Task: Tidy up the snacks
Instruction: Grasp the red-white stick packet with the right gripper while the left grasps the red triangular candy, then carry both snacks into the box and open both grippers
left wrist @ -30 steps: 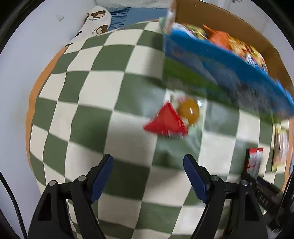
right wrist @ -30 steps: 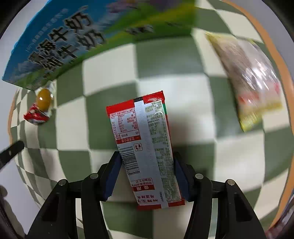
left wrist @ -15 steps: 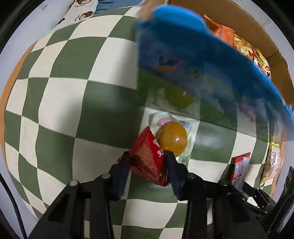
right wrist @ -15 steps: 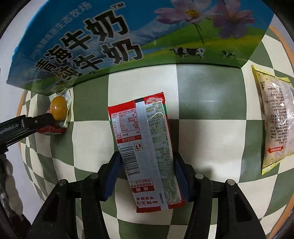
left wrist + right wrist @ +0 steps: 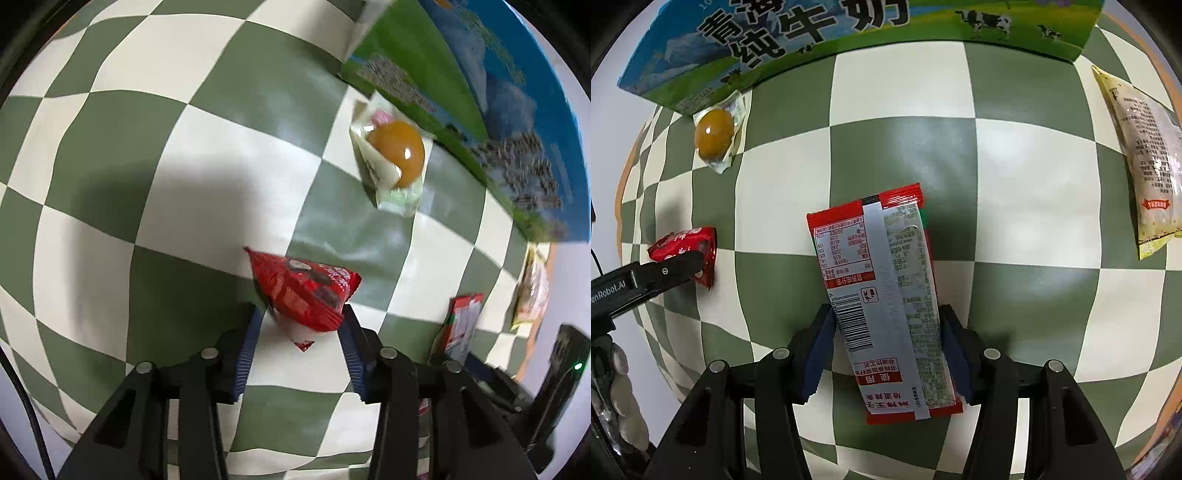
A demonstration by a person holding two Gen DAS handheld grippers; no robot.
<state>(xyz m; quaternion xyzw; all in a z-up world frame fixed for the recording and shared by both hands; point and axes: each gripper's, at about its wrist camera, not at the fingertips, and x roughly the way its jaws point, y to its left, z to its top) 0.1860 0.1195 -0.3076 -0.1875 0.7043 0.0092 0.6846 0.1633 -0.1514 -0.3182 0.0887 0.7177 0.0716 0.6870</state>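
A checkered cloth (image 5: 1015,192) lies under everything. The long sachet (image 5: 882,295) sits between the right gripper's (image 5: 886,350) fingers, reaching ahead of them. Far ahead stands the milk carton box (image 5: 812,33), with the egg packet (image 5: 714,133) touching its base, ahead and left. A pale pouch (image 5: 1141,155) lies well off to the right. To the left, the small wrapped snack (image 5: 306,291) sits between the left gripper's (image 5: 299,343) fingers; from there, the egg packet (image 5: 393,155) lies ahead and right.

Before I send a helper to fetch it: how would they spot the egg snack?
Find the blue-and-green milk carton box lying on the checkered cloth. Against its lower left edge lies the packaged braised egg, free of both grippers. Its clear pouch shows one round amber egg, unlike the red packets nearby.
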